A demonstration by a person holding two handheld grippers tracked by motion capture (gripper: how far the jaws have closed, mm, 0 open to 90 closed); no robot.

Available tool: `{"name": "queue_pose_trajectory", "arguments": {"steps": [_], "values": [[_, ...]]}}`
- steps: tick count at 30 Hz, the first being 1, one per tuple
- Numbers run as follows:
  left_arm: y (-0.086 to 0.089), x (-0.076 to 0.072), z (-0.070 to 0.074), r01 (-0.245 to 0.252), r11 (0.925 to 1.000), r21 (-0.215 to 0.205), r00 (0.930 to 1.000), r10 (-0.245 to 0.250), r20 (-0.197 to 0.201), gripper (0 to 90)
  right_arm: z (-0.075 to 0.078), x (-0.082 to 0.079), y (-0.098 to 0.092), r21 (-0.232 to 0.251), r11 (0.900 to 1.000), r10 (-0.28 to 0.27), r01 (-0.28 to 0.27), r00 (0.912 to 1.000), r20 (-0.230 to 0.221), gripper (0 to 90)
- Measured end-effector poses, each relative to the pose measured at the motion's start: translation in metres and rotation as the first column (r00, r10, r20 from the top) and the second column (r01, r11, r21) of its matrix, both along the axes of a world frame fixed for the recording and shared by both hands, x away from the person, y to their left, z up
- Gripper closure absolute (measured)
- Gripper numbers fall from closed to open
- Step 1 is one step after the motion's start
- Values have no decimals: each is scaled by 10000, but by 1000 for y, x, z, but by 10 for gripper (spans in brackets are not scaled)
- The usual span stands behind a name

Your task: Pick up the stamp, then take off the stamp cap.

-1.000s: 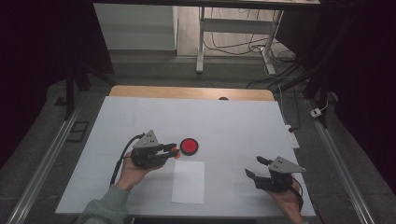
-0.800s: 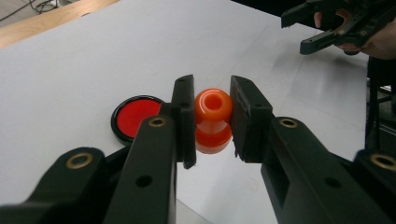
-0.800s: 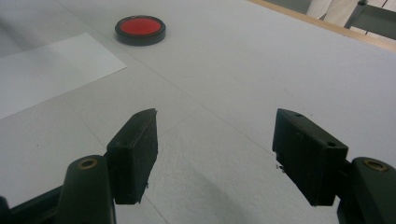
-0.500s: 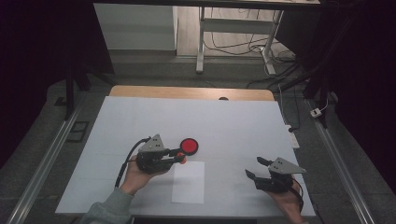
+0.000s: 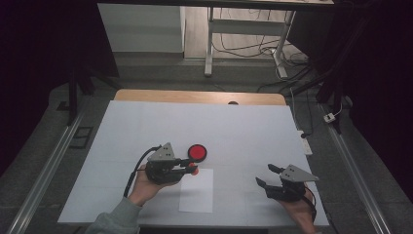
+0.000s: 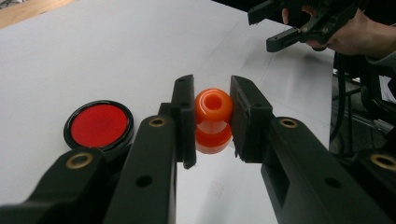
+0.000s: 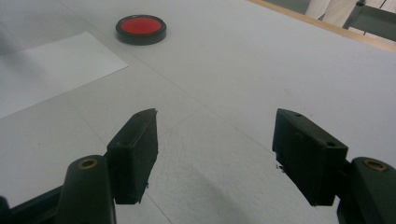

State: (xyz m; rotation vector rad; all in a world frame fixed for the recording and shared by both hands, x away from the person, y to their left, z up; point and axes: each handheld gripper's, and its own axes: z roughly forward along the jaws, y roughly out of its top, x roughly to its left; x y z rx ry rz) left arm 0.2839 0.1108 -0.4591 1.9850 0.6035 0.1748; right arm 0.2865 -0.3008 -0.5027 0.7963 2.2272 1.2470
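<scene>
Here the left tongs (image 6: 212, 119) pinch an orange stamp (image 6: 213, 120) near the red ink pad (image 6: 99, 123), likely for stamping the paper (image 5: 197, 190); the right tongs (image 7: 215, 156) rest spread, lower right.

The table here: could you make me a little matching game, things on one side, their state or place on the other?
1. orange stamp
2. red ink pad
3. white paper sheet
4. right gripper

a. jaws open, nothing between them
b. lies flat near the table's front edge
c. clamped in the left gripper
d. round, black-rimmed, beside the left gripper

Pairs: 1-c, 2-d, 3-b, 4-a
</scene>
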Motion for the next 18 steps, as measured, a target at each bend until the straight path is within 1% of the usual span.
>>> {"name": "queue_pose_trajectory", "arguments": {"steps": [2, 7, 18], "values": [[0, 0, 0, 30, 10000, 12, 10000, -30, 41, 716, 0, 0, 0, 21, 10000, 12, -12, 10000, 10, 307], [0, 0, 0, -2, 10000, -1, 10000, 2, -9, 715, 1, -1, 0, 48, 10000, -5, 5, 10000, 16, 307], [-1, 1, -2, 1, 10000, 71, 10000, -1, -35, 715, 1, -2, 4, 77, 9998, 166, -166, 9999, 8, 308]]}}
